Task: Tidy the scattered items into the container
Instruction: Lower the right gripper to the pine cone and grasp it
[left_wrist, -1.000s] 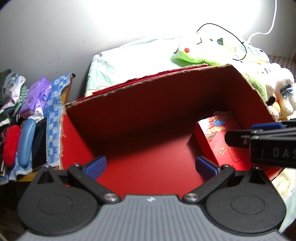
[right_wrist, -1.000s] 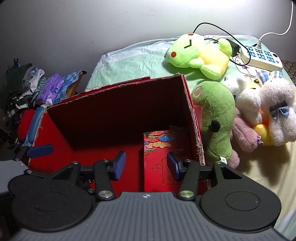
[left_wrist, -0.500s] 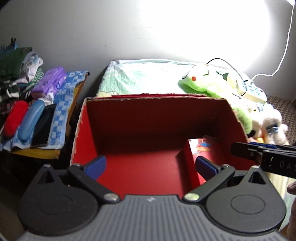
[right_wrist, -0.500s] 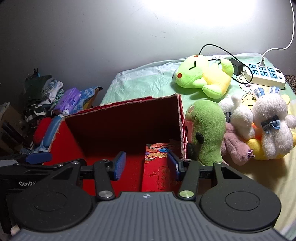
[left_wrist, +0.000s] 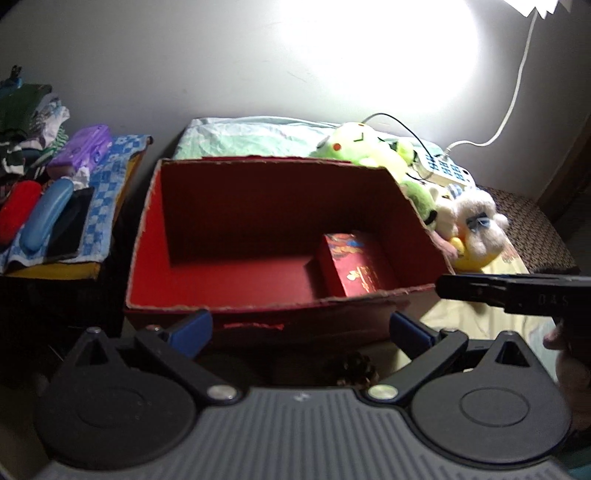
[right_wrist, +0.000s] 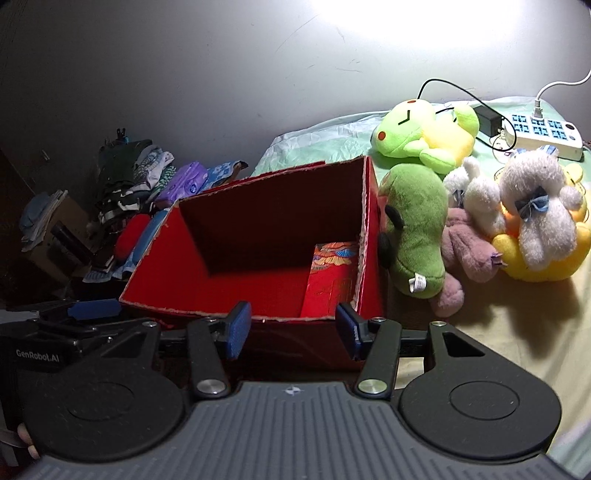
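The left gripper (left_wrist: 299, 328) has its jaws wide apart and nothing sits between the blue pads; it is in front of the near wall of the red box (left_wrist: 280, 321), outside it. The right gripper (right_wrist: 291, 328) is also parted, with a narrower gap, and holds nothing; it too is before the near wall, toward the box's right corner.

The red box is open on top. Inside, in the right near corner, lies a red packet (right_wrist: 332, 277) with a gold and blue pattern; the other part of the floor is bare.

To the right of the box, on the bed, the soft toys remain outside: a dark green plush (right_wrist: 417, 236) touching the box wall, a pink one (right_wrist: 461, 254) beside it, a white rabbit (right_wrist: 539, 206) on a yellow toy, and a light green frog (right_wrist: 424, 133) farther back. A white power strip (right_wrist: 543, 133) lies behind them.
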